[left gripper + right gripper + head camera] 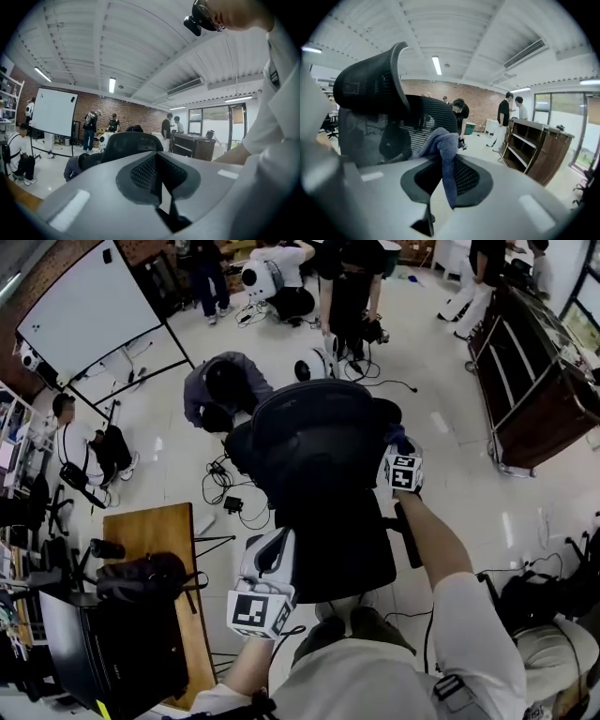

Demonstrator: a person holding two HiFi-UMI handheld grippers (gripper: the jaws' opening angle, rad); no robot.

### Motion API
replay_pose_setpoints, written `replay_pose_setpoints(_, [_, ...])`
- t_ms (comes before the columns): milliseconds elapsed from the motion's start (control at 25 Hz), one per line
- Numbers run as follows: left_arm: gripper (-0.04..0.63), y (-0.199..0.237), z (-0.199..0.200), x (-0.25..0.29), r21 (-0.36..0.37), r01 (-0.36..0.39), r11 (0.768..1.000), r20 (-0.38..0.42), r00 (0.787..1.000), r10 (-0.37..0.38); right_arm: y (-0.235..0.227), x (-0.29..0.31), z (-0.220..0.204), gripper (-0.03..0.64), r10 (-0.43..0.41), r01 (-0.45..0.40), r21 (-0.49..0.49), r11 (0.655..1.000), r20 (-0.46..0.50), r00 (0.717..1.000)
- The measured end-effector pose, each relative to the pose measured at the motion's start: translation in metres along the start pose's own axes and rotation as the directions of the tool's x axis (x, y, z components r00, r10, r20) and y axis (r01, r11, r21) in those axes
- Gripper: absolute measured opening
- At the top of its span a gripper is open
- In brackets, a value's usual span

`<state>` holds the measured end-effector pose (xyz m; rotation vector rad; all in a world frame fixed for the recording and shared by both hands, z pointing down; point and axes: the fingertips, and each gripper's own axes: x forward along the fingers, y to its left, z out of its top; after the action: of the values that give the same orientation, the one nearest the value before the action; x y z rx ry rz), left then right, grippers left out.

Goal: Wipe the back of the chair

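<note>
**A:** Two grippers, then. What can't you make out?

**B:** In the head view the chair's [314,442] base is hidden under its seat. The right gripper's [400,448] tips are lost against the right edge of the back, and only a scrap of blue cloth [399,435] shows there.

**A:** Does the right gripper view help?

**B:** Yes. Its jaws are closed on the cloth, which is pinched between them and spills forward toward the mesh. I can't tell whether it touches the mesh. The chair is cut off at that picture's left edge.

**A:** And the left gripper [279,538]?

**B:** It is low, by the seat's left side. Its own view shows the jaws pressed together with nothing between them, and the chair stands ahead of it.

**A:** How does the chair look?

**B:** It is black, with a see-through mesh back crossed by horizontal ribs and a curved headrest [370,77] on top. It stands on a pale floor [450,456], with its seat toward the person.
</note>
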<state>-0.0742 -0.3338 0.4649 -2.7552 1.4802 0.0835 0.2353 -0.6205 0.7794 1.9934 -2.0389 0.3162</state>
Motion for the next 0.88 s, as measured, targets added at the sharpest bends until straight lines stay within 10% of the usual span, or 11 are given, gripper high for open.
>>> replay_pose_setpoints(240, [0.061, -0.016, -0.007, 0.003, -0.005, 0.010, 1.000, -0.023, 1.000, -0.010, 0.039, -0.023, 0.018, 0.051, 0.093, -0.097, 0.051, 0.994, 0.076, 0.993])
replay_pose_setpoints(520, [0.062, 0.031, -0.008, -0.015, -0.004, -0.142, 0.990, -0.027, 0.989, 0.142, 0.334, -0.031, -0.004, 0.051, 0.500, -0.489, -0.135, 0.862, 0.066, 0.863])
replay_pose_setpoints(880, [0.062, 0.085, -0.036, -0.050, -0.040, -0.306, 0.951, -0.085, 0.950, 0.302, 0.390, 0.044, -0.032, 0.051, 0.484, -0.486, -0.124, 0.865, -0.048, 0.874])
